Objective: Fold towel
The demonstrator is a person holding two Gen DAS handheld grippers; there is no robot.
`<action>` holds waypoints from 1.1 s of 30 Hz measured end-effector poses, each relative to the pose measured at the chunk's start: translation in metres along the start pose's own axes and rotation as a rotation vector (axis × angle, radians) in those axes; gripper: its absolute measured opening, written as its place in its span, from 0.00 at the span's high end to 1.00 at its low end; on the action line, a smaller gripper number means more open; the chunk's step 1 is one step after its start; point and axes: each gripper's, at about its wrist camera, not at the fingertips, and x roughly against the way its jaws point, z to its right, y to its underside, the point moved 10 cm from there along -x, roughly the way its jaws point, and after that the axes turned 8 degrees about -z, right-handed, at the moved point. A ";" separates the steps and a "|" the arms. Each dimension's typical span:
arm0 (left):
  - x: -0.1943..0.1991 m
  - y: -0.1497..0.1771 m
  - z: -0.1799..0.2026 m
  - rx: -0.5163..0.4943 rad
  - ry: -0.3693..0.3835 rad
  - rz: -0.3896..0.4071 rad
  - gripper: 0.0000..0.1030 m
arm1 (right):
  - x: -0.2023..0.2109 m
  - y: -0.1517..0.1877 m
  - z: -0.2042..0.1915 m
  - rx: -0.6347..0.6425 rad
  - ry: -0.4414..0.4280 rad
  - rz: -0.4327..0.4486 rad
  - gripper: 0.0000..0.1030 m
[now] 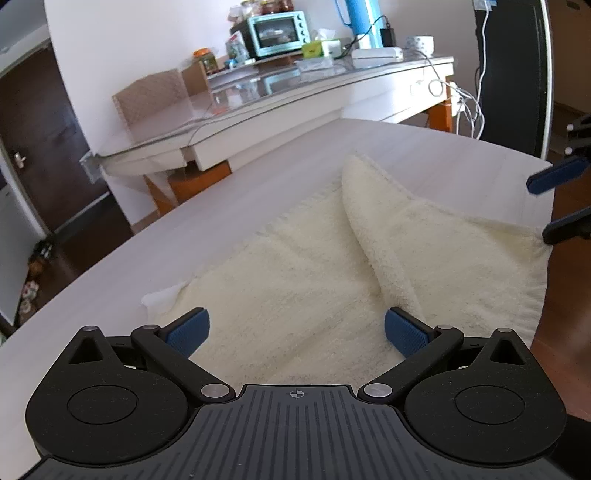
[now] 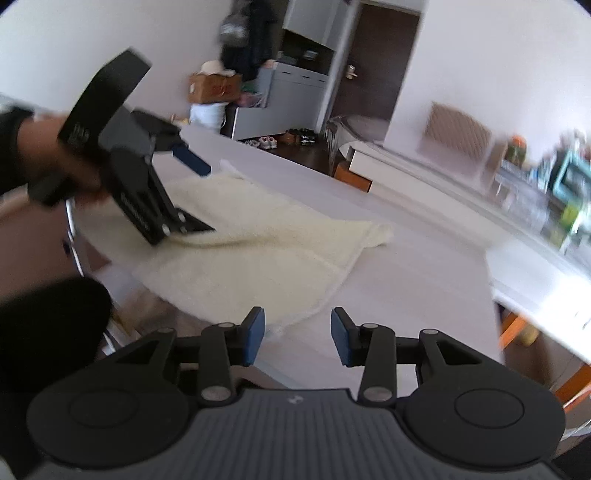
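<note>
A cream towel (image 1: 303,280) lies on the white table (image 1: 207,221), with one part folded over in a raised flap (image 1: 399,229). My left gripper (image 1: 295,332) is open, low over the towel's near edge, with nothing between its blue pads. My right gripper (image 1: 554,199) shows at the right edge of the left wrist view, open beside the towel's right corner. In the right wrist view the right gripper (image 2: 297,338) is open over the table just past the towel (image 2: 258,251). The left gripper (image 2: 195,192) rests over the towel's far side there.
A glass-topped side table (image 1: 280,96) stands beyond the white table, carrying a teal toaster oven (image 1: 277,33), jars and cables. A cardboard sheet (image 1: 147,99) leans at its left. A dark door (image 1: 33,147) is at far left. The right wrist view is motion-blurred.
</note>
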 end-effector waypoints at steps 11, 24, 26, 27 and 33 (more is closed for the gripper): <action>0.016 -0.001 -0.002 0.020 -0.014 0.003 0.00 | -0.002 0.017 -0.036 0.372 0.079 -0.001 0.63; 0.038 0.018 -0.030 0.108 -0.028 -0.018 0.00 | -0.026 0.023 -0.053 0.723 0.186 0.004 0.67; 0.044 0.028 -0.038 0.109 -0.032 -0.031 0.00 | -0.028 0.024 -0.057 0.767 0.192 0.004 0.68; 0.048 0.033 -0.042 0.108 -0.031 -0.036 0.00 | -0.029 0.024 -0.059 0.788 0.196 0.004 0.70; 0.078 0.062 -0.060 0.033 -0.008 -0.044 0.00 | -0.036 0.027 -0.068 0.847 0.192 -0.022 0.93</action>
